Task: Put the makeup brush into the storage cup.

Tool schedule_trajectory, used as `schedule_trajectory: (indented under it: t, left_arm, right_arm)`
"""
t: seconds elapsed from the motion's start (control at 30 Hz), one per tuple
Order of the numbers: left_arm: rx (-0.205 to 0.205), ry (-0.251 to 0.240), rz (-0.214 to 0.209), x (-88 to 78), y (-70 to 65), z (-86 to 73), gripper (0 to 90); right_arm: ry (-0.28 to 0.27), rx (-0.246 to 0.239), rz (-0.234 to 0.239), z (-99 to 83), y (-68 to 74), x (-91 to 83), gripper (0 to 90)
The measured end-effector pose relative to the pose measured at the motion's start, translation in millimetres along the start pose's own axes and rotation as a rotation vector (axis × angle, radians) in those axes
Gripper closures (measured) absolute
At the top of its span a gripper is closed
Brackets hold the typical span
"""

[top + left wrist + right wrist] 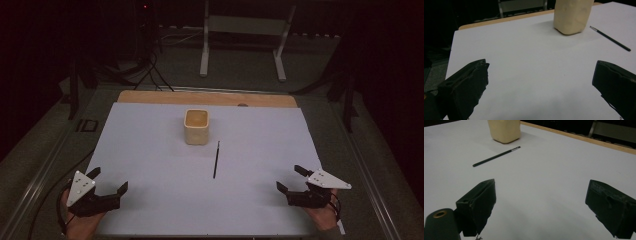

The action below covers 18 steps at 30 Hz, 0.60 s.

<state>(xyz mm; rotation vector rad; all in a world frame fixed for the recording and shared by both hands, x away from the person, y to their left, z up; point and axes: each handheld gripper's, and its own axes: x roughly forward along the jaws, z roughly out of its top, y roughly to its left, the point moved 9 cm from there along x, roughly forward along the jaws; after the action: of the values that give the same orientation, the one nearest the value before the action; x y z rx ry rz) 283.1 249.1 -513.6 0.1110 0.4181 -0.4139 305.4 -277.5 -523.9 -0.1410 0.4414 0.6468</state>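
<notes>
Jaws of both the left gripper [107, 181] and right gripper [289, 178] stand released near the surface's [150, 150] front corners; pencil [216, 160] lies mid-surface beside the cup [196, 126].

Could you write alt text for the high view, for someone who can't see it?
A thin dark brush lies on a white sheet beside an empty cream cup. Near the front edge, the left gripper and right gripper rest with jaws open.
</notes>
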Motion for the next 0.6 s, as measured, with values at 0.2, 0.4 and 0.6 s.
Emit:
schedule_trajectory:
  t: [0.2, 0.4, 0.6]
  left_arm:
    - [-0.004, -0.005, 0.011, -0.3, 1.3, 0.2, 1.3]
    - [-0.004, -0.007, 0.01, -0.2, 2.0, 0.7, 1.3]
    - [0.009, -0.002, 0.014, 1.5, 0.6, 1.1, 1.3]
  right_arm:
    - [0.005, 0.003, 0.001, 1.5, 1.2, 0.1, 9.4]
    - [0.015, 0.002, 0.006, 2.0, 2.5, 1.3, 9.4]
    - [0.023, 0.009, 0.006, 3.0, 3.4, 1.7, 9.4]
